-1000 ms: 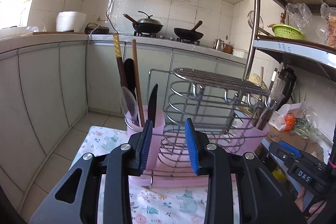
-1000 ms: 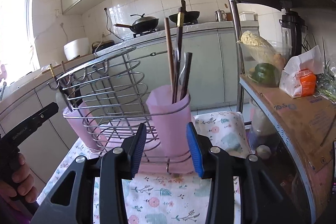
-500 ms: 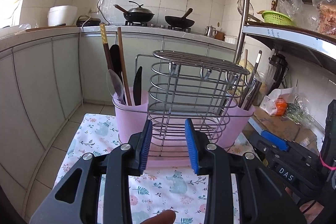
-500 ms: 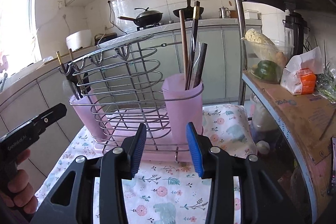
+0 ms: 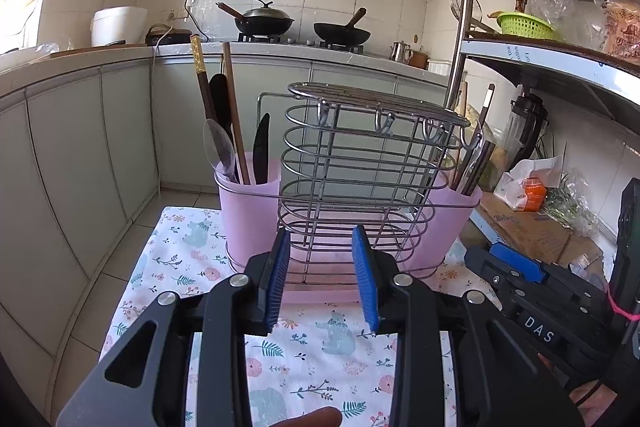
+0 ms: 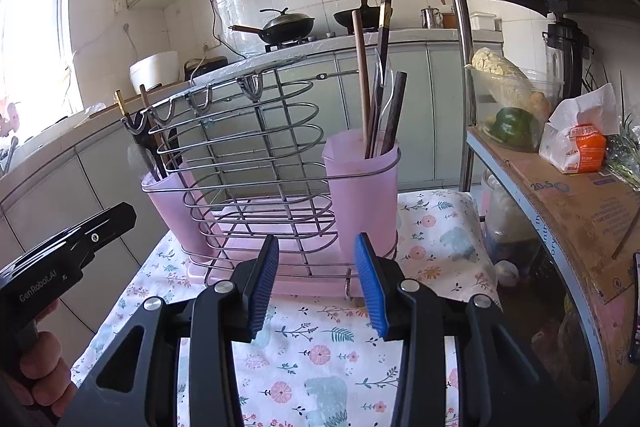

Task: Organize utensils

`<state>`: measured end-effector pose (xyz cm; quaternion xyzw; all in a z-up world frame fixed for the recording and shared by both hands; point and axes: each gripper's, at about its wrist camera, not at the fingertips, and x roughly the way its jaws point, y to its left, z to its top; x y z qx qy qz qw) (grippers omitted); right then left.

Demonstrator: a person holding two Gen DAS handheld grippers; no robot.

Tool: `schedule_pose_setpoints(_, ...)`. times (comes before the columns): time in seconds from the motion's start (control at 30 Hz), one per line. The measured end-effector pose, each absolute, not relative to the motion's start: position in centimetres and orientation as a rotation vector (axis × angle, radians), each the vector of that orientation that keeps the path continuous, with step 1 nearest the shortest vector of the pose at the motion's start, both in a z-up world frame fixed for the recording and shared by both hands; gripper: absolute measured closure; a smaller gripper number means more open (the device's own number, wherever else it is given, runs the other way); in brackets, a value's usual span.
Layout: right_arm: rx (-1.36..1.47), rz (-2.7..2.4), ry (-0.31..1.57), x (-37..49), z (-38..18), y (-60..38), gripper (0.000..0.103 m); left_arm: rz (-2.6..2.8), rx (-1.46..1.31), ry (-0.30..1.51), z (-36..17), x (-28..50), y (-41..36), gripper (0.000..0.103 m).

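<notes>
A wire utensil rack [image 5: 360, 163] [image 6: 248, 155] on a pink tray stands on a floral cloth. Its left pink cup [image 5: 248, 203] [image 6: 172, 203] holds chopsticks, a clear spoon [image 5: 218, 147] and a black knife [image 5: 262, 147]. Its right pink cup [image 5: 448, 223] [image 6: 362, 187] holds chopsticks and a clear utensil. My left gripper [image 5: 320, 279] is open and empty, in front of the rack's middle. My right gripper [image 6: 314, 279] is open and empty, in front of the right cup.
A metal shelf [image 6: 560, 187] with a cardboard sheet, a food bowl and a tissue pack stands to the right. Its pole [image 5: 460, 27] rises behind the rack. Kitchen cabinets [image 5: 80, 147] run along the left and back. The cloth-covered table [image 6: 320, 355] is narrow.
Both grippers have drawn back from the rack, which now looks smaller and farther. Both stayed open and empty.
</notes>
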<state>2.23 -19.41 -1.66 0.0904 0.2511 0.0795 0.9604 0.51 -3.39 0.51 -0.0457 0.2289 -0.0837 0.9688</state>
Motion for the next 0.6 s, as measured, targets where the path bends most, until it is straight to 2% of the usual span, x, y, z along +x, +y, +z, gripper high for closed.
schedule_pose_setpoints(0.6, 0.164, 0.163, 0.505, 1.59, -1.35, -18.83, 0.064, -0.180, -0.092, 0.458, 0.50, -0.27, -3.35, 0.071)
